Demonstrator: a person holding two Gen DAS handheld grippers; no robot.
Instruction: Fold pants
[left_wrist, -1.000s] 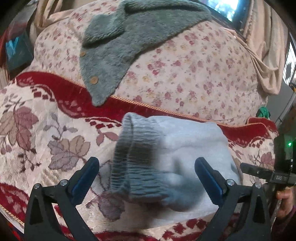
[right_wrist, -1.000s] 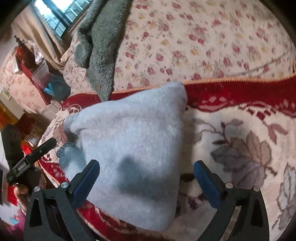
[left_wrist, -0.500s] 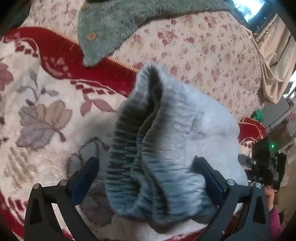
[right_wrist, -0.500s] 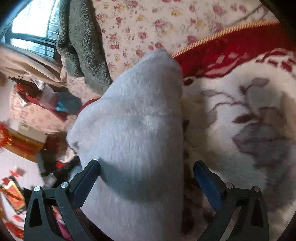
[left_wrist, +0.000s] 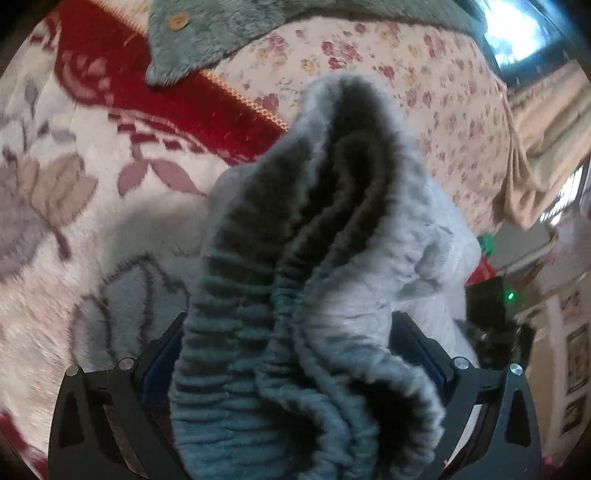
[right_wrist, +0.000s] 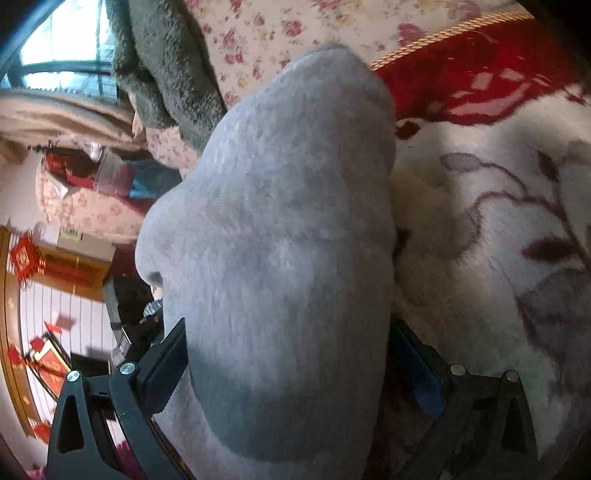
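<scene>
The left gripper (left_wrist: 291, 354) has its two blue-padded jaws set wide, with the ribbed, elasticated waistband of the grey fleece pants (left_wrist: 314, 258) bunched thickly between them; the cloth fills the whole gap and both pads press against it, so the gripper is clamped on the waistband. The folds of the band rise upright in front of the camera, dark in their hollows. The right gripper (right_wrist: 291, 354) is likewise closed on a thick, smooth bundle of the same pants (right_wrist: 280, 229), the fabric filling the space from one pad to the other and standing up above the fingers. Beyond both tools lies a plush blanket (left_wrist: 74, 206) in red and cream with a leaf pattern, edged by gold cord. Behind it is a floral-print cover (left_wrist: 424, 92), and a grey-green fleece garment (left_wrist: 229, 29) with wooden buttons lies draped over that.
</scene>
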